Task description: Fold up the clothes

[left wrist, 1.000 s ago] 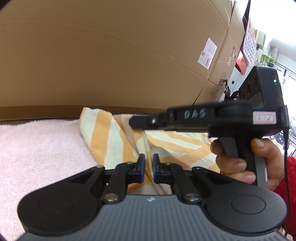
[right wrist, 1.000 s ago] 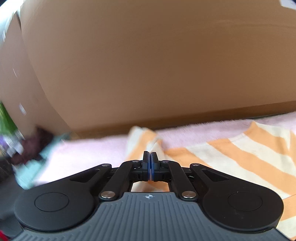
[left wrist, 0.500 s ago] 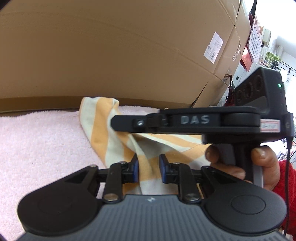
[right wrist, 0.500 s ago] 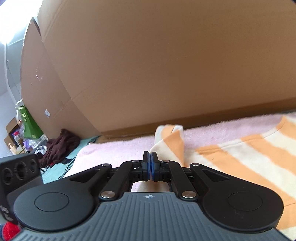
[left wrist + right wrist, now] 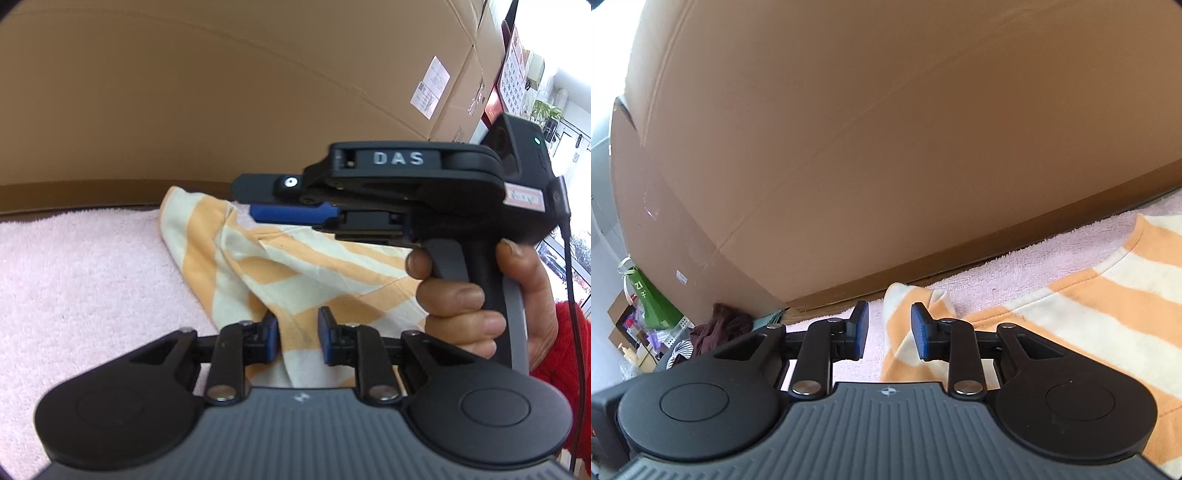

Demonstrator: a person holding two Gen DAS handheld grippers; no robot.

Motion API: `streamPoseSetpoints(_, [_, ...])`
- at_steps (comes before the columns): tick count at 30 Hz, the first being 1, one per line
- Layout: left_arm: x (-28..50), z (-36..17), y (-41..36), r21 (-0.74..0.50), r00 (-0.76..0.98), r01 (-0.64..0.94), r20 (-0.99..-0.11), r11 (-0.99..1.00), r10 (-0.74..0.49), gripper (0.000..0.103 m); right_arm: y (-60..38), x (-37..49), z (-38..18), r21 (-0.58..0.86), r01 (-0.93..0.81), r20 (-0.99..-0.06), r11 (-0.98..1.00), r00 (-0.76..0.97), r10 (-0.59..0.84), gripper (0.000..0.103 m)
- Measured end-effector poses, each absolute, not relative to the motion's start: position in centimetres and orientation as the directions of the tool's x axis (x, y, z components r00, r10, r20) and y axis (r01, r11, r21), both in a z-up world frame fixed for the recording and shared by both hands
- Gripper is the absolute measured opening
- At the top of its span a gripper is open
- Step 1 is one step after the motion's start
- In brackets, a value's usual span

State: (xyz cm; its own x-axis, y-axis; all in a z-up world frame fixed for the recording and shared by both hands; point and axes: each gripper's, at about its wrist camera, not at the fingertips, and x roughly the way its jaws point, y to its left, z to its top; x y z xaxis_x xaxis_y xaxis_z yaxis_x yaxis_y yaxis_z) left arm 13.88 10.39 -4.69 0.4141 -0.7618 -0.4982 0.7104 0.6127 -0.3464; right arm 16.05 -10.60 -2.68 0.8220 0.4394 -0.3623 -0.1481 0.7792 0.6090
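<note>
Jaws of both hand-held grippers, left (image 5: 297, 328) and right (image 5: 886, 328), stand apart; we see the striped garment (image 5: 295, 269) between them, unclamped.

Garment (image 5: 295, 266) on towel (image 5: 92, 280) (before box (image 5: 221, 92))

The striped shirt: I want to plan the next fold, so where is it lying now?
The striped shirt lies on the pink towel before the cardboard box. In the left wrist view it is centre-right; in the right wrist view, right.

My left wrist view sits low and close, facing the cardboard wall (image 5: 221, 92) at 12 o'clock; my right does likewise. Both share the striped shirt (image 5: 280, 266) (image 5: 1089, 314).
</note>
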Motion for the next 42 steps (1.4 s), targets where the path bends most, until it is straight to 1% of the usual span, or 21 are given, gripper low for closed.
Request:
streamPoseSetpoints(4, [13.8, -4.5, 10.7, -0.34, 0.404, 0.716, -0.511, 0.609, -0.759, 0.02, -9.3, 18.9, -3.5, 0.615, -0.17, -0.454, 0.77, 0.722, 0.522, 0.028])
streamPoseSetpoints(5, [13.7, -4.5, 10.7, -0.337, 0.401, 0.719, -0.514, 0.608, -0.759, 0.02, -9.5, 19.4, -3.8, 0.625, -0.144, -0.455, 0.767, 0.731, 0.508, 0.024])
streamPoseSetpoints(6, [13.6, -4.4, 10.7, -0.33, 0.398, 0.724, -0.516, 0.606, -0.758, 0.02, -9.6, 20.0, -4.2, 0.634, -0.118, -0.457, 0.764, 0.74, 0.493, 0.015])
streamPoseSetpoints(8, [13.5, -4.4, 10.6, -0.318, 0.397, 0.732, -0.52, 0.602, -0.757, 0.02, -10.0, 21.0, -4.8, 0.654, -0.067, -0.458, 0.754, 0.758, 0.465, 0.014])
streamPoseSetpoints(12, [13.4, -4.4, 10.7, -0.304, 0.396, 0.741, -0.522, 0.598, -0.755, 0.021, -12.0, 20.2, -4.6, 0.727, -0.046, -0.408, 0.685, 0.774, 0.484, 0.025])
streamPoseSetpoints(14, [13.5, -4.3, 10.6, -0.3, 0.395, 0.743, -0.525, 0.598, -0.754, 0.023, -12.9, 19.0, -4.2, 0.753, -0.059, -0.38, 0.655, 0.773, 0.507, 0.025])
streamPoseSetpoints(17, [13.5, -4.3, 10.5, -0.29, 0.398, 0.746, -0.527, 0.599, -0.751, 0.023, -14.0, 15.4, -3.5, 0.716, -0.063, -0.408, 0.695, 0.771, 0.49, 0.029])
streamPoseSetpoints(21, [13.3, -4.3, 10.4, -0.267, 0.408, 0.755, -0.524, 0.599, -0.747, 0.023, -14.9, 9.2, -3.0, 0.59, -0.037, -0.471, 0.807, 0.796, 0.381, 0.031])
streamPoseSetpoints(22, [13.3, -4.4, 10.4, -0.268, 0.407, 0.755, -0.523, 0.598, -0.749, 0.025, -14.9, 7.8, -3.2, 0.573, -0.033, -0.48, 0.819, 0.797, 0.367, 0.033])
streamPoseSetpoints(25, [13.7, -4.4, 9.6, -0.295, 0.395, 0.751, -0.516, 0.59, -0.76, 0.025, -14.8, 5.5, -3.7, 0.553, -0.036, -0.483, 0.833, 0.801, 0.355, 0.033])
streamPoseSetpoints(26, [13.8, -4.5, 9.8, -0.308, 0.386, 0.75, -0.513, 0.585, -0.766, 0.025, -14.8, 4.9, -3.9, 0.55, -0.039, -0.481, 0.834, 0.802, 0.355, 0.032])
streamPoseSetpoints(27, [13.9, -4.7, 10.0, -0.323, 0.378, 0.749, -0.51, 0.579, -0.773, 0.025, -14.7, 4.3, -4.1, 0.547, -0.042, -0.479, 0.836, 0.803, 0.354, 0.023])
streamPoseSetpoints(28, [14.1, -5.1, 10.4, -0.339, 0.366, 0.747, -0.508, 0.572, -0.78, 0.025, -14.7, 3.8, -4.3, 0.544, -0.045, -0.477, 0.838, 0.804, 0.354, 0.007])
streamPoseSetpoints(33, [14.2, -5.1, 11.8, -0.365, 0.338, 0.749, -0.508, 0.553, -0.792, 0.022, -13.9, 2.1, -5.4, 0.577, -0.053, -0.45, 0.815, 0.812, 0.372, 0.007])
streamPoseSetpoints(35, [14.2, -5.2, 11.8, -0.361, 0.341, 0.749, -0.509, 0.556, -0.79, 0.022, -13.2, 2.1, -5.9, 0.567, -0.048, -0.477, 0.822, 0.795, 0.375, 0.005])
streamPoseSetpoints(36, [14.2, -5.2, 11.8, -0.358, 0.342, 0.75, -0.509, 0.556, -0.79, 0.022, -13.2, 2.0, -5.9, 0.557, -0.042, -0.473, 0.829, 0.805, 0.358, 0.007])
streamPoseSetpoints(37, [14.1, -5.1, 11.8, -0.353, 0.344, 0.752, -0.508, 0.556, -0.789, 0.021, -13.1, 1.9, -5.9, 0.55, -0.033, -0.469, 0.834, 0.815, 0.341, 0.014])
streamPoseSetpoints(38, [14.0, -5.0, 11.9, -0.349, 0.346, 0.755, -0.507, 0.555, -0.789, 0.016, -13.5, 1.6, -5.6, 0.554, -0.011, -0.458, 0.832, 0.83, 0.317, 0.021])
streamPoseSetpoints(39, [13.9, -4.9, 11.9, -0.345, 0.349, 0.757, -0.504, 0.555, -0.79, 0.016, -13.9, 1.2, -5.1, 0.55, 0.02, -0.438, 0.835, 0.858, 0.268, 0.033])
streamPoseSetpoints(40, [13.8, -4.8, 12.0, -0.344, 0.353, 0.758, -0.497, 0.554, -0.793, 0.016, -14.2, 0.8, -4.6, 0.544, 0.047, -0.418, 0.838, 0.881, 0.222, 0.034])
streamPoseSetpoints(42, [13.7, -4.8, 12.0, -0.34, 0.362, 0.761, -0.485, 0.553, -0.796, 0.003, -14.2, 0.7, -4.0, 0.524, 0.043, -0.392, 0.851, 0.899, 0.197, 0.034])
